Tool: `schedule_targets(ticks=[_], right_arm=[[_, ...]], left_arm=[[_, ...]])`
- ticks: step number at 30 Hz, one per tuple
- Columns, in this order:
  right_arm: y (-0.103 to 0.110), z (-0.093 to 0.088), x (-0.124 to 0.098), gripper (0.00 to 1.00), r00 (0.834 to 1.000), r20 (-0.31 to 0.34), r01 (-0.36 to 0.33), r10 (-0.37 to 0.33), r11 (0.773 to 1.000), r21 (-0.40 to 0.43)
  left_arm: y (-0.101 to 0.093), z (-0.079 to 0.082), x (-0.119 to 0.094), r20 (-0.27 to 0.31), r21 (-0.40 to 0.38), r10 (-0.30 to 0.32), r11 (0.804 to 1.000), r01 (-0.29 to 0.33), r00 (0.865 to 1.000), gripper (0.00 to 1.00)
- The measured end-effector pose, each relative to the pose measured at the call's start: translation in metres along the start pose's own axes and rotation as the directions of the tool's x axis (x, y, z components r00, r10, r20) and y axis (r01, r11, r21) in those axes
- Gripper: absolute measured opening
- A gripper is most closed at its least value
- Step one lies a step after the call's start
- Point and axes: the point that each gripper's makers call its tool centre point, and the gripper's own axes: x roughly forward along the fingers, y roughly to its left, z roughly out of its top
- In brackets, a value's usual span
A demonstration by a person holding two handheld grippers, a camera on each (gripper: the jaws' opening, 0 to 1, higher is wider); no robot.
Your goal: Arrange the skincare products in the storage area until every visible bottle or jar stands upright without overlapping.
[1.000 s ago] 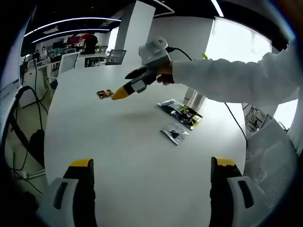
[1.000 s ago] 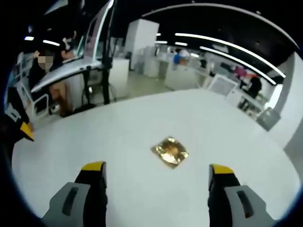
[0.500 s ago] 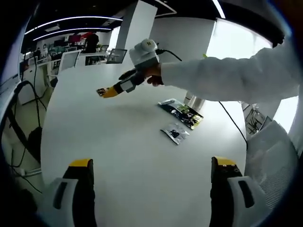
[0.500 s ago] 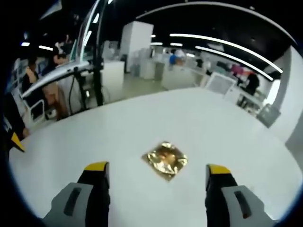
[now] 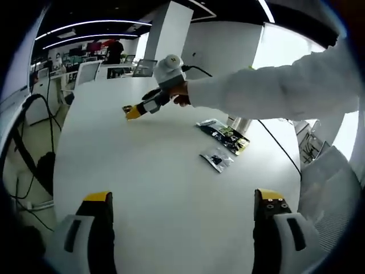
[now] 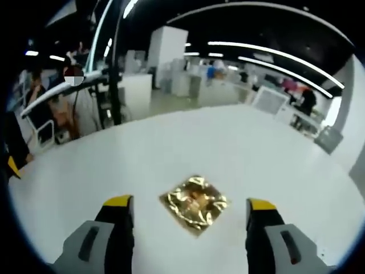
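— While the right gripper hovers low over the white table, where is the gold sachet?
— Flat on the tabletop, between that gripper's 2 yellow-tipped jaws and slightly beyond them; they stand wide apart and touch nothing.
— And the left gripper?
— Its jaws are also spread, holding nothing, above bare table at the near edge. 2 more sachets lie to the right: a dark green-printed sachet and, just nearer, a silver sachet.
— Is the gold one there too?
— Yes, far left, at the right gripper's tips.
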Motion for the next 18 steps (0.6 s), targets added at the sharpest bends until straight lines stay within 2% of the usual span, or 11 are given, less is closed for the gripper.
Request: schedule_targets(ticks=[2,3,4,5,11,18], right_arm=[[-0.001,-0.001,0.003,0.74,1.000,0.001,-0.001,0.001,1.000,-0.004],[0.000,0.003,0.005,0.72,1.000,0.023,-0.014,0.014,1.000,0.007],[-0.002,-0.001,0.006,0.69,1.000,0.006,-0.013,0.012,0.999,0.038],[-0.004,0.001,0.007,0.66,1.000,0.014,-0.015,0.015,0.999,0.030],[-0.009,-0.002,0.008,0.62,1.000,0.023,-0.016,0.014,0.995,0.097],[-0.011,0.000,0.012,0.56,0.999,0.025,-0.024,0.022,0.996,0.081]], left_arm=[[0.002,0.000,-0.001,0.001,0.004,0.012,1.000,-0.012,1.000,0.98],[0.004,-0.002,-0.001,-0.002,0.007,0.019,1.000,-0.018,1.000,0.98],[0.004,-0.002,-0.001,-0.003,0.007,0.020,1.000,-0.020,1.000,0.98],[0.004,-0.002,-0.002,0.000,0.006,0.018,1.000,-0.018,1.000,0.98],[0.003,-0.005,-0.002,0.004,-0.004,0.017,1.000,-0.017,1.000,0.97],[0.000,-0.004,0.000,0.010,-0.009,0.011,1.000,-0.011,1.000,0.97]])
